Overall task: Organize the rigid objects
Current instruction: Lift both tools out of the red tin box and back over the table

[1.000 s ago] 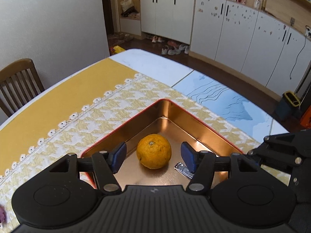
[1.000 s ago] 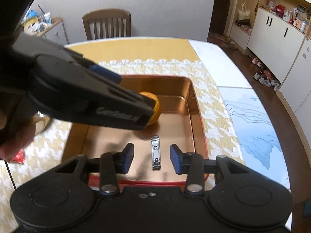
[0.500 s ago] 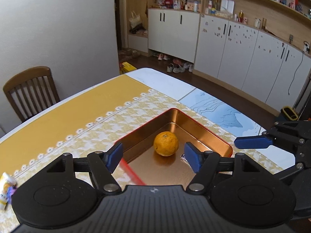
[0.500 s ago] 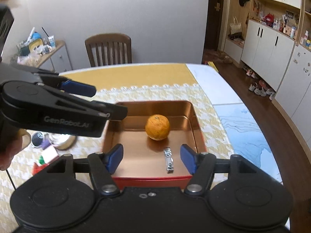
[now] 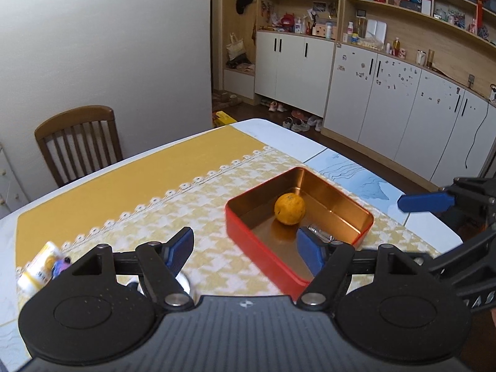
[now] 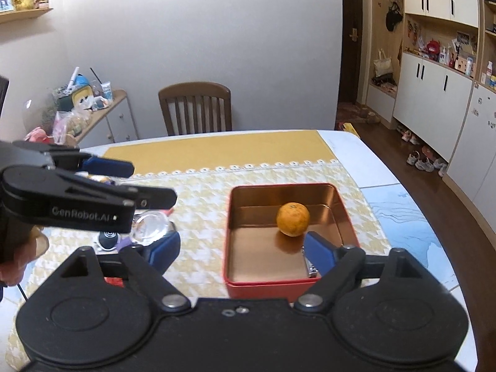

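Orange [image 6: 293, 219] sits inside red tin [image 6: 286, 285] on worktop [image 5: 102, 195], nail clipper [image 6: 311, 268] lying just beside it on tin floor. Left claw [image 5: 245, 249] wide, nothing between pads; right claw [image 6: 240, 252] wide, empty, jaws of both having just been opening. Both hover clear of tin.

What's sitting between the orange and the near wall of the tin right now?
In the right wrist view, bare copper floor lies between the orange and the tin's near wall; the nail clipper lies off to the right, partly hidden.
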The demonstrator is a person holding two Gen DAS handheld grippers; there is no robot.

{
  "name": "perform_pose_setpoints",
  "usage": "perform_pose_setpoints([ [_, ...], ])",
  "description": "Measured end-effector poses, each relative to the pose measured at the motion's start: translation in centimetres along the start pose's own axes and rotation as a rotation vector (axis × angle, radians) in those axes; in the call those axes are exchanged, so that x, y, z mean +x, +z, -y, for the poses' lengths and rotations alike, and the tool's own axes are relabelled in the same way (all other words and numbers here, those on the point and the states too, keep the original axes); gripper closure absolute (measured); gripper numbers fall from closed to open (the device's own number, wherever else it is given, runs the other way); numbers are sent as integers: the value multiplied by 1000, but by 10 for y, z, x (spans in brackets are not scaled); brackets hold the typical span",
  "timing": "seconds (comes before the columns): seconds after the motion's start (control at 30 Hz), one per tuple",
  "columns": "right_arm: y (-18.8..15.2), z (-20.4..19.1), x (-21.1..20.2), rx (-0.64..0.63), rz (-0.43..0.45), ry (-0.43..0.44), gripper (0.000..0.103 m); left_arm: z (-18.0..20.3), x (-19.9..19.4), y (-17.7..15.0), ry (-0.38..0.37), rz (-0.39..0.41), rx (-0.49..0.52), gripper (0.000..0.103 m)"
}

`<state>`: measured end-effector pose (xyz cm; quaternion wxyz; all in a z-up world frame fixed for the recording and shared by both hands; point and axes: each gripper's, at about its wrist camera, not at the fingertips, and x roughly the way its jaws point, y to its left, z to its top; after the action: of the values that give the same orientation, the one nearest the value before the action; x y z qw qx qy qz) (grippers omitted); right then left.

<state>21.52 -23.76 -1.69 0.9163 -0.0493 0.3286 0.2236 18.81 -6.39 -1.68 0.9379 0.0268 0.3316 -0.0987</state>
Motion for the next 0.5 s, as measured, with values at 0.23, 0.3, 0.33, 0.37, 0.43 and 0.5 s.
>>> perform_pose_setpoints([
  [0.23,-6,-24,-12,-19,36,15,10,-15,-29,-21,22,19,-49,25],
  [0.3,-8,-31,-15,-27,50,23,8,-20,-36,-26,24,28,-73,24],
  [0.33,-9,-35,-16,-33,57,26,6,-23,-39,-28,29,31,-83,23],
  [0.37,-10,-39,-18,-38,67,30,4,-26,-41,-31,34,31,-89,21],
  [0.43,-13,-47,-20,-49,84,46,1,-33,-47,-38,53,37,-102,21],
  [0.5,-15,-56,-20,-61,93,54,0,-39,-50,-45,77,39,-110,21],
])
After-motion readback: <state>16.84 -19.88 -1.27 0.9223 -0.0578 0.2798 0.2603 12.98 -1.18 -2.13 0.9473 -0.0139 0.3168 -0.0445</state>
